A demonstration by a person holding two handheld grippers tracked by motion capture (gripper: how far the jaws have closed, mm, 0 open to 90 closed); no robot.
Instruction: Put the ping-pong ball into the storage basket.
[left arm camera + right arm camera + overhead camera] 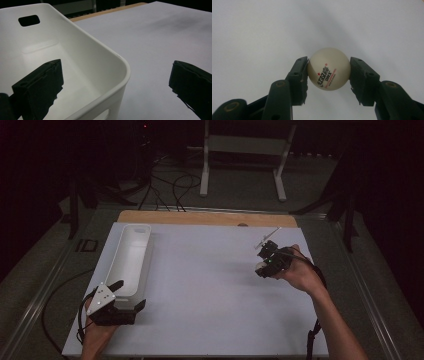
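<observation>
Above the white surface (210, 290), the right claw (329, 72) pinches a cream table-tennis ball (329, 68) at its widest, so it cannot slip; the left claw (117, 82) straddles the white plastic bin's (82, 50) corner, open, steadying it.

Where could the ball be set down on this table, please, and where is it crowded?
The white sheet is bare between the bin and the right gripper holding the ball. The left gripper straddles the bin's near corner, crowding that spot.
</observation>
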